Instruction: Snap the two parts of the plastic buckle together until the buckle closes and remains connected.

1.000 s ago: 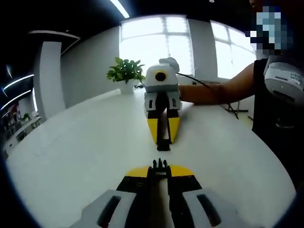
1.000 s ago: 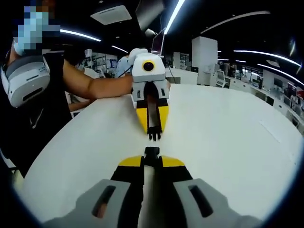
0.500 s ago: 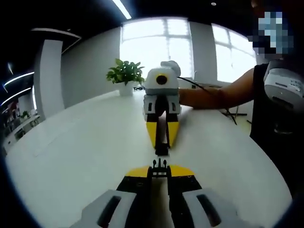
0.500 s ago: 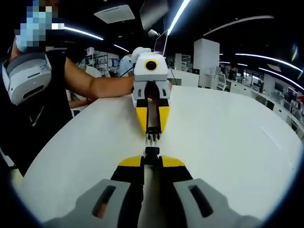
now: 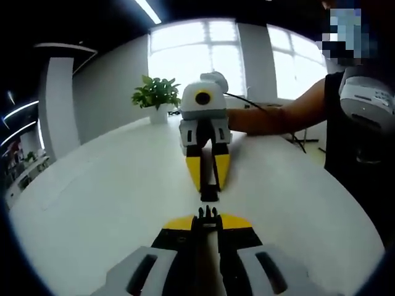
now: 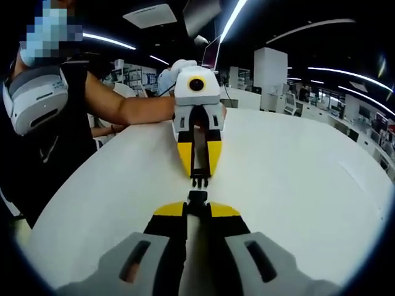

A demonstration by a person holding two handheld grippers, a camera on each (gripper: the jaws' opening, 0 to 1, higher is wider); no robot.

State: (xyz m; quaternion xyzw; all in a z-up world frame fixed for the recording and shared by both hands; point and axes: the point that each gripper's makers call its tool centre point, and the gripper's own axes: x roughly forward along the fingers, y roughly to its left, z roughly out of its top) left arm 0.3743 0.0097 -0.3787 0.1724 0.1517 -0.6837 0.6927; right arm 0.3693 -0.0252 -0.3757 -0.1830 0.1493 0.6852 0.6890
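Left tool [image 5: 207,217] grips pronged buckle part [image 5: 208,213]; right tool [image 6: 197,202] grips socket part [image 6: 197,197]; parts nearly touching above bench [image 6: 296,185].

My left gripper [image 5: 208,217] rises from the bottom of the left gripper view, its yellow-tipped jaws closed on the pronged buckle half [image 5: 208,214], whose black prongs stick out past the tips. Straight ahead, the right gripper [image 5: 209,192] points back at me over the white table [image 5: 99,203]. Its yellow jaws are clamped on the socket half [image 5: 209,196], a small black piece at their tips. The two halves line up nose to nose, just apart, a thin gap between them. My arm [image 5: 278,117] reaches in from the right behind that gripper. A potted plant [image 5: 155,95] stands at the table's far edge, before bright windows [image 5: 191,55].
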